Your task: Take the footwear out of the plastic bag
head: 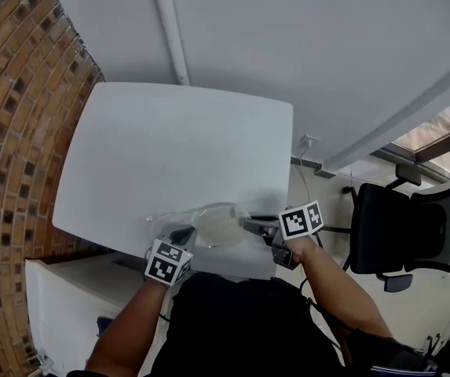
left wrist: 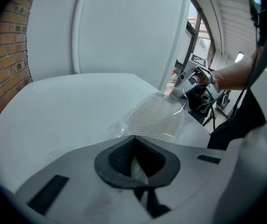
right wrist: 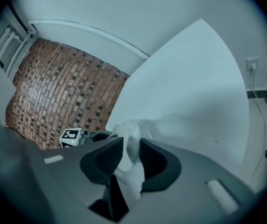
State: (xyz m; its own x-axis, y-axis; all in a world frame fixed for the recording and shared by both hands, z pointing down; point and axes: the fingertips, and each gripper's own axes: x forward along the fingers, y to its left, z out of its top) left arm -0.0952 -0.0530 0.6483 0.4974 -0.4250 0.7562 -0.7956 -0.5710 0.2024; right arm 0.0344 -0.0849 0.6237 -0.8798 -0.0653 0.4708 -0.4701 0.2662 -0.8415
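A white slipper (head: pixel 223 220) lies in a clear plastic bag (head: pixel 209 228) near the front edge of the white table (head: pixel 170 148). In the left gripper view its chevron-patterned sole (left wrist: pixel 159 118) faces up under the crinkled plastic bag (left wrist: pixel 124 125). My left gripper (left wrist: pixel 134 157) is shut on the near end of the bag film; in the head view the left gripper (head: pixel 184 236) sits at the bag's left. My right gripper (right wrist: pixel 129 150) is closed on the slipper's (right wrist: pixel 131 164) white edge at the other end. In the head view the right gripper (head: pixel 248 225) meets the bag from the right.
A brick wall (head: pixel 12 93) runs along the table's left side. A white cabinet (head: pixel 60 297) stands below the table's near left corner. Black office chairs (head: pixel 413 226) are on the floor to the right. A wall socket (head: pixel 307 141) sits beyond the table's right edge.
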